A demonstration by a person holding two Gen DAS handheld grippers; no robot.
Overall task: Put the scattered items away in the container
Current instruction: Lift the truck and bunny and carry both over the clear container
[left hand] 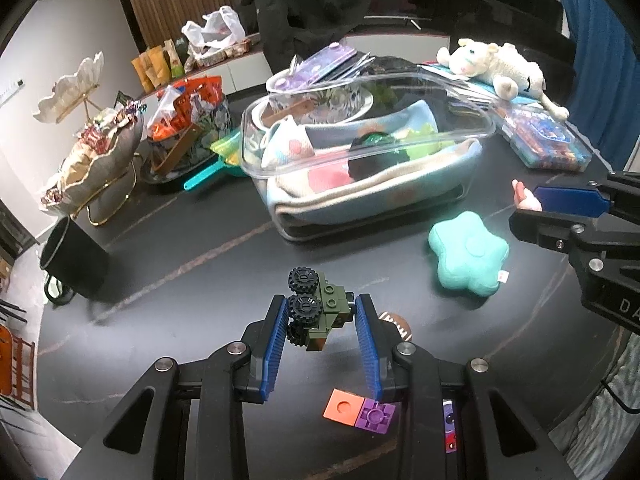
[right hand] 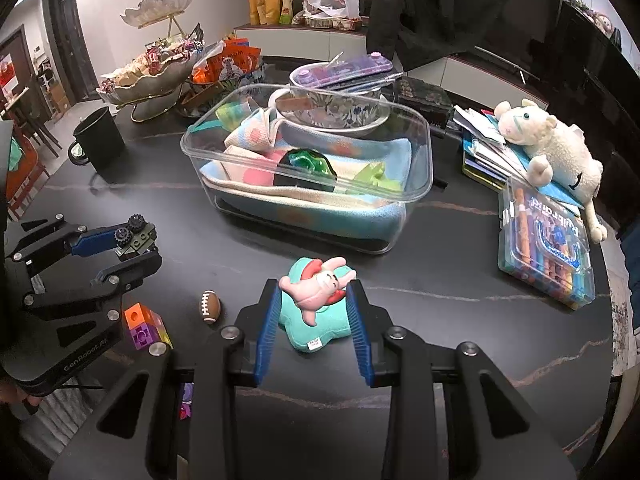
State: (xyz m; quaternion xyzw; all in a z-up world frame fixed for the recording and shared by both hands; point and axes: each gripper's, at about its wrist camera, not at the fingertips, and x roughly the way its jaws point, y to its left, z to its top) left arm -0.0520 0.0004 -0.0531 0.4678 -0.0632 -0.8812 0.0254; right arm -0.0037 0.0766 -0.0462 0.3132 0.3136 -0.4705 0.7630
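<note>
1. Left wrist view: the left tool point(left hand: 323, 322) is clamped on a green brick vehicle point(left hand: 316, 314) with black wheels, held above the dark surface point(left hand: 160, 280).
2. Beyond it stands the clear container point(left hand: 360, 160), lined with a pastel blanket point(left hand: 360, 196) and already holding toys.
3. A teal star cushion point(left hand: 468, 258) lies near the container; orange and purple cubes point(left hand: 360, 410) lie below the tool, beside a toy football point(left hand: 398, 325).
4. The right tool point(left hand: 560, 204) enters at right, marked with the partial letters "DA".
5. Right wrist view: the right tool point(right hand: 314, 304) grips a pink figure toy point(right hand: 318, 284) above the star cushion point(right hand: 316, 328), near the container point(right hand: 308, 168).
6. The left tool point(right hand: 132, 248) reads "GenRobot.AI".
7. A marker case point(right hand: 546, 252) carries lettering that is too warped to read.
</note>
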